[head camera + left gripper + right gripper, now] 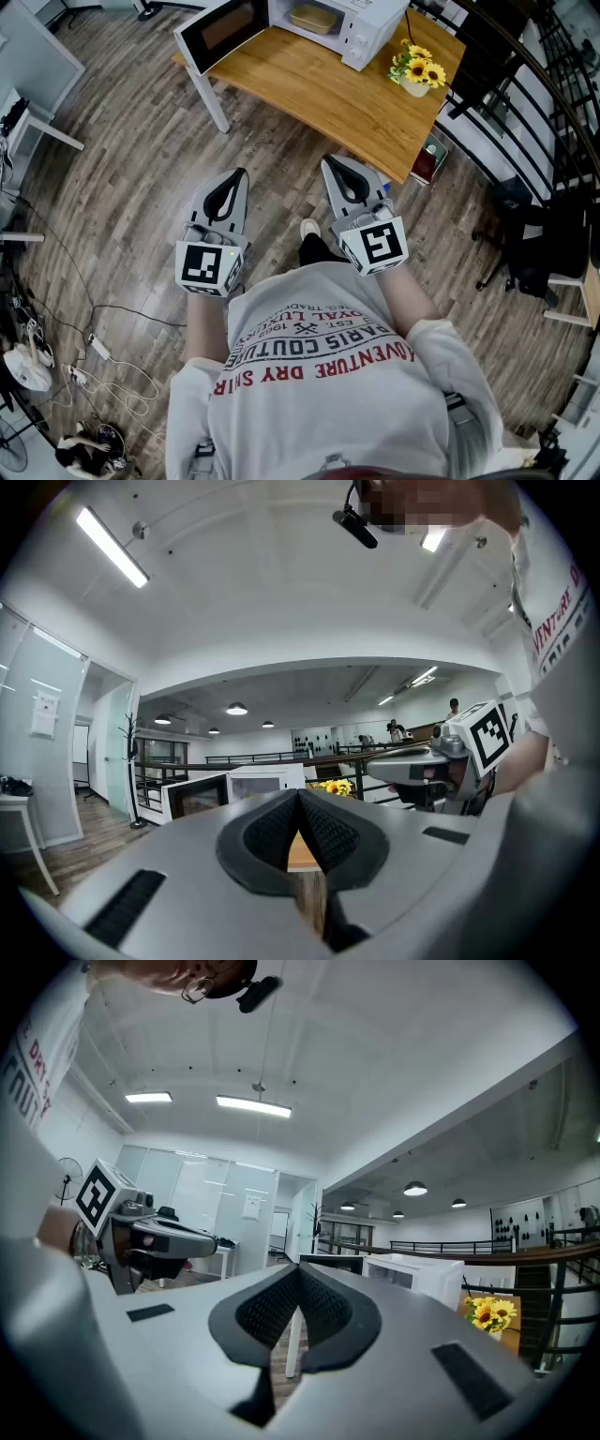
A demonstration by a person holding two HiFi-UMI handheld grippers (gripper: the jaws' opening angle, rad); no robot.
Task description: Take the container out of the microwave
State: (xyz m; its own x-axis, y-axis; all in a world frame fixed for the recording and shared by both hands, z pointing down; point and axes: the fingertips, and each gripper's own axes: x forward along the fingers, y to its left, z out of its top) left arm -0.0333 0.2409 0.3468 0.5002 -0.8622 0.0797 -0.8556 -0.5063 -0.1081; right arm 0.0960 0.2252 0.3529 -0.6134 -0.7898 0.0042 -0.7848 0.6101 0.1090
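My left gripper (240, 174) and right gripper (329, 162) are closed, empty. The container (314, 18) ahead seems light and stiff; I'd pinch its near rim.

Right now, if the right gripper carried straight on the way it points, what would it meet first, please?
The right gripper would probably meet the white microwave, near its open door, on the wooden table. Nothing stands between, though depth is unclear: it might catch the table's near edge first.
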